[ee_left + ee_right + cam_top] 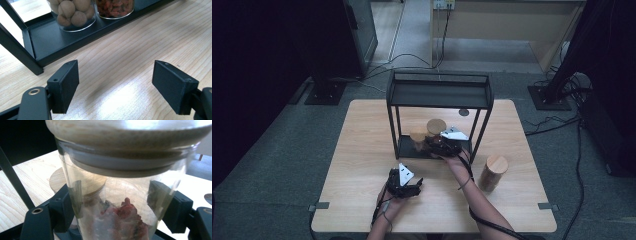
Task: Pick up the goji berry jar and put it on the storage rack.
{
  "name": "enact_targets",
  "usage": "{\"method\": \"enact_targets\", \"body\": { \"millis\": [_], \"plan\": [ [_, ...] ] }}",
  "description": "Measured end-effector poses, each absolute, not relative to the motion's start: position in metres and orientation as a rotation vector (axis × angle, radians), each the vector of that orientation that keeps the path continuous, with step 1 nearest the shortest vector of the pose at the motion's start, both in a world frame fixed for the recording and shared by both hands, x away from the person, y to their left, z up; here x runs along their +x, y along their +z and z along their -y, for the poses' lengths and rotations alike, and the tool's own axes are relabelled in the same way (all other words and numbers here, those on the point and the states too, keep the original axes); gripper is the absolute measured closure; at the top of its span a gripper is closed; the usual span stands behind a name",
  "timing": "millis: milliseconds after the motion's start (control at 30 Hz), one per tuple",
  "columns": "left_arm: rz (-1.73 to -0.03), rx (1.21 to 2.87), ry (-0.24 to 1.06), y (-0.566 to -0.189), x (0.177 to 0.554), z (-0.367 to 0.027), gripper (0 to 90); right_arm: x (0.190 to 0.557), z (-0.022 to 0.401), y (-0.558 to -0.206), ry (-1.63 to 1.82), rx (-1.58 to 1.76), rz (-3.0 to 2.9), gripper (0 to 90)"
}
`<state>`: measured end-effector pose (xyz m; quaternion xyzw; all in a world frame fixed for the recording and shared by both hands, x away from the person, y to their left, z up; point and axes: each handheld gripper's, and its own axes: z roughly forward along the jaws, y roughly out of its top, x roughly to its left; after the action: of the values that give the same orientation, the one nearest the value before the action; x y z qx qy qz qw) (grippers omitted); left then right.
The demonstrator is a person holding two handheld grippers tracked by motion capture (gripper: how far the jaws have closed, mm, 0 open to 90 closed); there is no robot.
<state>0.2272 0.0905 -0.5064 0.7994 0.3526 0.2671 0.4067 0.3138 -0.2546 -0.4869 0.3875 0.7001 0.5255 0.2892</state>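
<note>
Currently right tool (120,215) clamps the glass jar (120,195); left tool (116,87) gapes empty.

- The left gripper (406,183) was a black handheld tool with a pale grey three-cornered plate on top.
- The right gripper (445,143) was built alike, black, with the same pale grey three-cornered plate.
- In the left gripper view, the fingers (64,85) were flat, matt black rectangular blocks, each with a small screw hole near its upper corner.
- A brass-coloured ring sat in the black arm below the left-hand block.
- In the right gripper view, the fingers (179,210) were the same black blocks, and the arm beside them carried a silver-rimmed hole.
- A thin black cable trailed from each gripper along the person's forearms.
- Both forearms were bare of sleeves.
</note>
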Motion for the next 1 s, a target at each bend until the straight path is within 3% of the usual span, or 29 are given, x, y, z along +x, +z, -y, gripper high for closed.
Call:
{"method": "enact_targets", "body": {
  "millis": [1000],
  "plan": [
    [-0.888, 2.018, 0.673, -0.506, 0.227, -0.090, 21.7, 0.328, 0.244, -0.485, 1.401, 1.038, -1.876, 24.8]
  ]
}}
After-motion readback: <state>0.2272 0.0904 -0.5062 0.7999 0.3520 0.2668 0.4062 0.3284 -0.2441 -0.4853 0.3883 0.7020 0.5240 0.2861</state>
